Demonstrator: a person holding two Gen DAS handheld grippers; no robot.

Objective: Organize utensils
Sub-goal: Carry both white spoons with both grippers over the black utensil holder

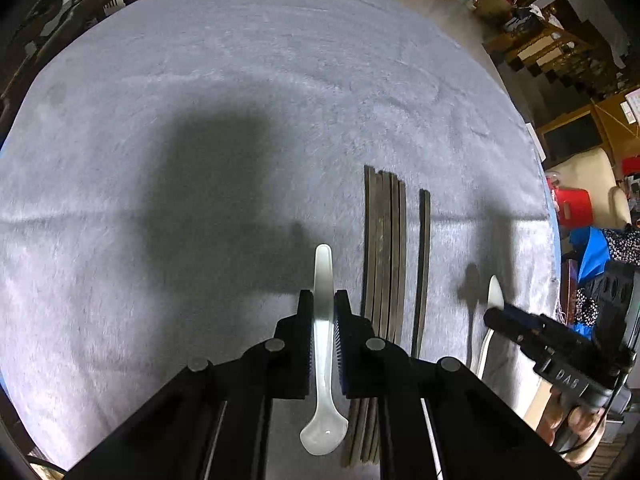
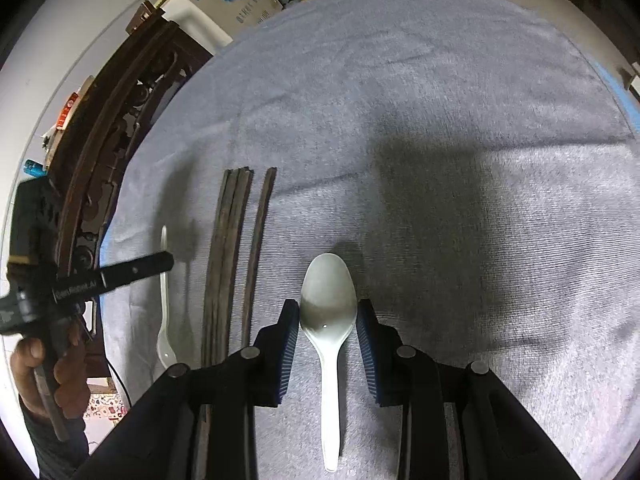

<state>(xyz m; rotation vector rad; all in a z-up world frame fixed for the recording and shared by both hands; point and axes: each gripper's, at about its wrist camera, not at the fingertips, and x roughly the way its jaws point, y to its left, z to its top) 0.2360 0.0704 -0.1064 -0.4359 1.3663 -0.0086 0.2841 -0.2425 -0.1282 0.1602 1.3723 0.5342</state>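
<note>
Between right claw (image 2: 328,316) fingers, spoon (image 2: 329,320).

A grey, fuzzy cloth (image 1: 200,80) covers the counter from edge to edge. On it lies a tight bundle of dark chopsticks (image 1: 384,252), with a single dark chopstick (image 1: 423,264) just beside it and running parallel. A white spoon (image 2: 329,320) lies flat on the cloth near the single chopstick, on the side away from the bundle.

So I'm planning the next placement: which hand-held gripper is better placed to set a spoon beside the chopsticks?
Left. The left hand-held gripper is shut on a white spoon close to the chopsticks; the right hand-held gripper is open around its spoon.
</note>
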